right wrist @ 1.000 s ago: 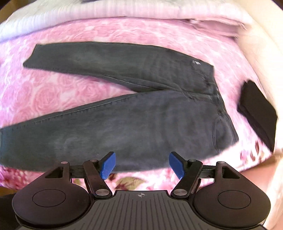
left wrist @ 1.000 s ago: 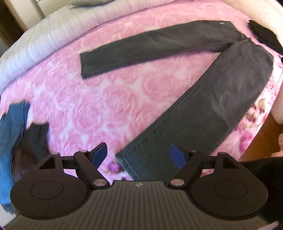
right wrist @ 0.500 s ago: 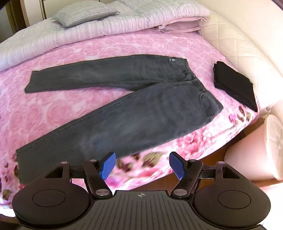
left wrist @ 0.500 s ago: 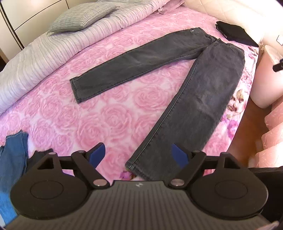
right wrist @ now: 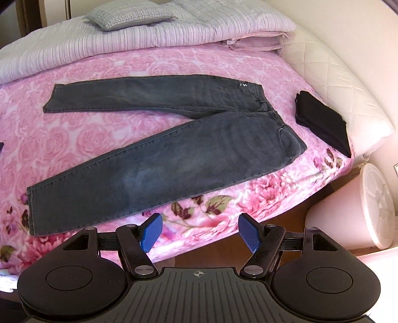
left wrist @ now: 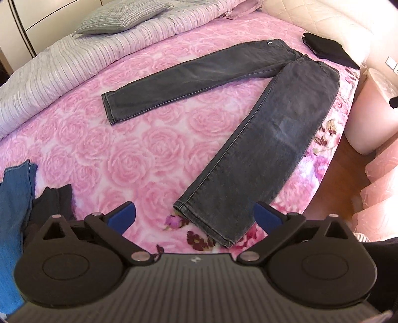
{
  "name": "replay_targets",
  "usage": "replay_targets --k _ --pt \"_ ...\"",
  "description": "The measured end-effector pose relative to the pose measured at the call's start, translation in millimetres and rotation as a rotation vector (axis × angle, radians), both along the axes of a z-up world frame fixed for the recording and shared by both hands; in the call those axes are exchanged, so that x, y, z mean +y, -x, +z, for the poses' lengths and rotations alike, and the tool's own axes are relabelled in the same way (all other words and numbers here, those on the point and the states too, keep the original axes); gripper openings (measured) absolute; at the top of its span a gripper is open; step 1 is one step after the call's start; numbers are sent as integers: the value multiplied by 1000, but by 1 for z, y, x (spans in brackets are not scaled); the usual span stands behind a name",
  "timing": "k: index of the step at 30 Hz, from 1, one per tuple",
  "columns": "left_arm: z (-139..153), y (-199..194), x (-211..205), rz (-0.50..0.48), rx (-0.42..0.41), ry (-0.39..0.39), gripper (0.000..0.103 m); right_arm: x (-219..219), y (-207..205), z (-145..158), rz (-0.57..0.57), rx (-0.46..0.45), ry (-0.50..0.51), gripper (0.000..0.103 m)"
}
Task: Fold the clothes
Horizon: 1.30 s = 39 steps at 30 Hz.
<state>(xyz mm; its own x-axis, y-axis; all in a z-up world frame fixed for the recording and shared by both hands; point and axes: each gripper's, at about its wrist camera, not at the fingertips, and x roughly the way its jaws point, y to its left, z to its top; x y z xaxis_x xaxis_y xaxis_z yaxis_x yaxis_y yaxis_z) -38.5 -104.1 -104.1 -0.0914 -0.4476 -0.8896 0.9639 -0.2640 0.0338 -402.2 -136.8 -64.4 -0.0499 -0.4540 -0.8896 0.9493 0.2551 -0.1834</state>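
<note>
A pair of dark grey denim jeans (left wrist: 268,139) (right wrist: 174,159) lay flat and unfolded on a plush pink rose-patterned blanket (left wrist: 129,159) (right wrist: 74,134) covering the bed. The legs splayed in a wide V: the waistband pointed toward the quilted white headboard (right wrist: 330,82), one leg ran along the bed's near edge, the other angled away toward a ribbed pale duvet (left wrist: 74,62) with a checked grey pillow (right wrist: 129,17) on it. A folded black garment (right wrist: 323,124) sat just beyond the waistband. Blue denim (left wrist: 13,198) lay bunched at the far left. My left gripper (left wrist: 194,218) hovered above the near leg's hem, blue pads spread wide, holding nothing. My right gripper (right wrist: 200,236) hung off the bed's edge, also spread and empty.
</note>
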Motion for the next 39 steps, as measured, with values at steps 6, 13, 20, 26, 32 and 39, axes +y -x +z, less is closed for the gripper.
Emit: replay_targets --k 6,13,20,26,32,39 --pt "-2 5 3 -14 -28 9 101 4 2 -1 5 5 -10 72" --pt "-3 17 -5 -29 -49 37 101 2 9 -1 30 36 -24 72" --pt "-12 48 -20 -21 -82 96 100 -22 38 -3 54 48 -10 72" --pt "-27 103 -51 14 -122 119 100 -78 92 -20 176 121 64 72" --pt "-51 186 -79 64 -220 63 95 -151 171 -64 456 249 127 72" --pt "-89 254 -52 84 -408 -47 85 -217 253 -124 763 324 64 72"
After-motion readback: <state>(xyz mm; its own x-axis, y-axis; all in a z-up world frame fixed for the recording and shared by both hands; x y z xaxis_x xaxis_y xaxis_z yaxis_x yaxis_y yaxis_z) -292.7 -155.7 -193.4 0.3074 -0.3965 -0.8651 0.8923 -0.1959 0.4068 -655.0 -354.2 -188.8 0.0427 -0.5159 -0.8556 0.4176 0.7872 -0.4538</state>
